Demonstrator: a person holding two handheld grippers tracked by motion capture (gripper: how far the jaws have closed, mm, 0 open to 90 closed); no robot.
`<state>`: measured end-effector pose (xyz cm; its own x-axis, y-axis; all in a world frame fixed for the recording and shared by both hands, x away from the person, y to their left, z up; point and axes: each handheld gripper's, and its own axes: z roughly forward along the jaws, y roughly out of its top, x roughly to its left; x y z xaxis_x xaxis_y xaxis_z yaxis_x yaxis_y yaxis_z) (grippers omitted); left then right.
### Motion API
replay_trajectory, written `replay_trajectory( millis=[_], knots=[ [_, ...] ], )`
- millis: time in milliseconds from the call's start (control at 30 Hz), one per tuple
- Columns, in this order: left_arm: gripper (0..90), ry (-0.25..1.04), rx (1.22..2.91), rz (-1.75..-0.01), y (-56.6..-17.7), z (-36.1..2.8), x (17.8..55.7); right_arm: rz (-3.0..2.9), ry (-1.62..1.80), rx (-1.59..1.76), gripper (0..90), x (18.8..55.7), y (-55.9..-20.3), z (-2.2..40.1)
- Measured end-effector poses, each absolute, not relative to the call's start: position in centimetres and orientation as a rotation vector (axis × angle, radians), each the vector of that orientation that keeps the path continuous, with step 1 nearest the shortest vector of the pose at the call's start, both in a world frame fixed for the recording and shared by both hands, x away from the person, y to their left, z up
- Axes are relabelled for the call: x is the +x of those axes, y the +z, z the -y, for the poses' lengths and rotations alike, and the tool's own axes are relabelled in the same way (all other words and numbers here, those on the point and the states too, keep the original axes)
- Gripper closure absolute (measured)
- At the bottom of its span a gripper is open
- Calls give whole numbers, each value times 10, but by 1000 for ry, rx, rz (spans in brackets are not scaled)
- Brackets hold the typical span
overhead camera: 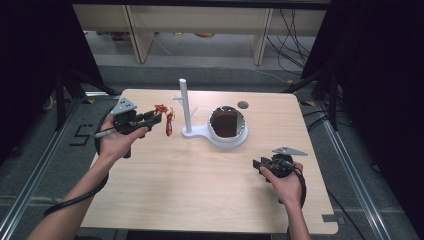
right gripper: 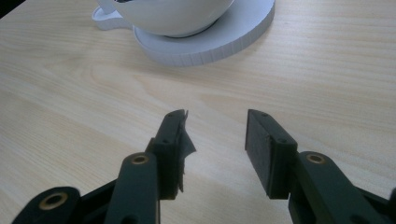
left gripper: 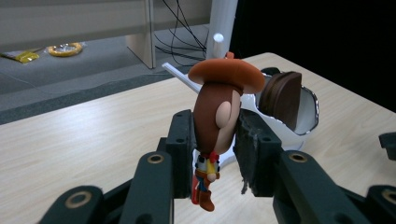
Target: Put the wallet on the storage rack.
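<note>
A: Where could a hand-held gripper pass?
B: Across the near half of the table (overhead camera: pixel 200 190), bare wood from edge to edge
A: And what blocks it?
B: The white stand (overhead camera: pixel 186 107) with its post and the bowl (overhead camera: pixel 227 125) just right of it, mid-table toward the back

empty tongs (right gripper: pixel 216 140) gape over table (right gripper: pixel 70 93) near white bowl (right gripper: pixel 173 18).

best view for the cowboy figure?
Left gripper view: the cowboy figure sits close up, its head clamped between the left hand-held gripper pads. The high view shows it small and red, hanging from that gripper beside the white stand.
</note>
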<state>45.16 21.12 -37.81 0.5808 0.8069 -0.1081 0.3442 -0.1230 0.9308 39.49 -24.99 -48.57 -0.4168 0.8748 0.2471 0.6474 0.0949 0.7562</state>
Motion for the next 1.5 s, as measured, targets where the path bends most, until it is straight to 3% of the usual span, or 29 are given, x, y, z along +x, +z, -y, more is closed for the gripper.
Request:
replay_trajectory(
  millis=[1033,1500],
  knots=[
    [674,582,1659,-1006,-362,-211,473,-2115,1239,1559,584,392,-486,245],
    [674,630,1690,-953,-360,-191,466,-2118,1235,1563,581,392,-489,243]
  ],
)
